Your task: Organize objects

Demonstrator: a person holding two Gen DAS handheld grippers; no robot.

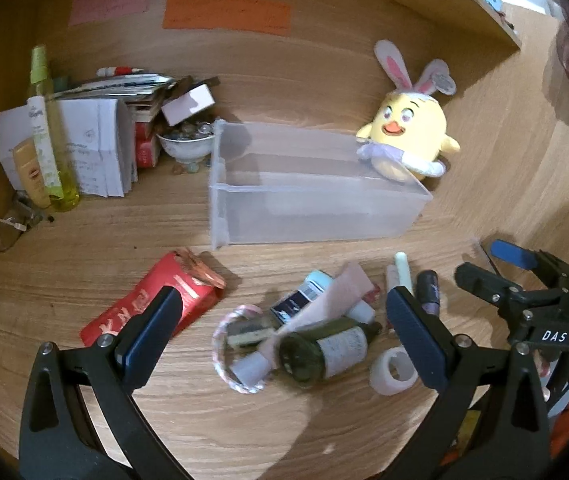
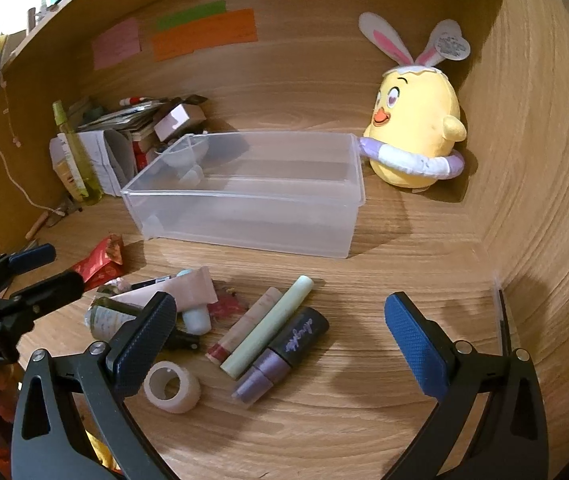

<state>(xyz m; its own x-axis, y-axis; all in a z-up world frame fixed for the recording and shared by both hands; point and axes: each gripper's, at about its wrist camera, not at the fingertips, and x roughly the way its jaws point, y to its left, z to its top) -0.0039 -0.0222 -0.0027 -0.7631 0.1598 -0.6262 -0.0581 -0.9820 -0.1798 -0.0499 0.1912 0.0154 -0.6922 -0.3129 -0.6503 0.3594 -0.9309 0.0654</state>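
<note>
Both claws spread wide, empty: left claw (image 1: 284, 320), right claw (image 2: 280, 328). Translucent rectangular plastic bin (image 2: 244, 184) on wood-grain bench (image 2: 364, 420); cylindrical cosmetic tubes (image 2: 264, 336) (smooth, glossy) just before it.

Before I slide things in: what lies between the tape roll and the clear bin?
In the right wrist view, tubes lie between tape roll and bin.

Yellow plush chick (image 2: 416, 120) — purple ring; red packet (image 1: 152, 304) — clear bin (image 2: 244, 192).
</note>
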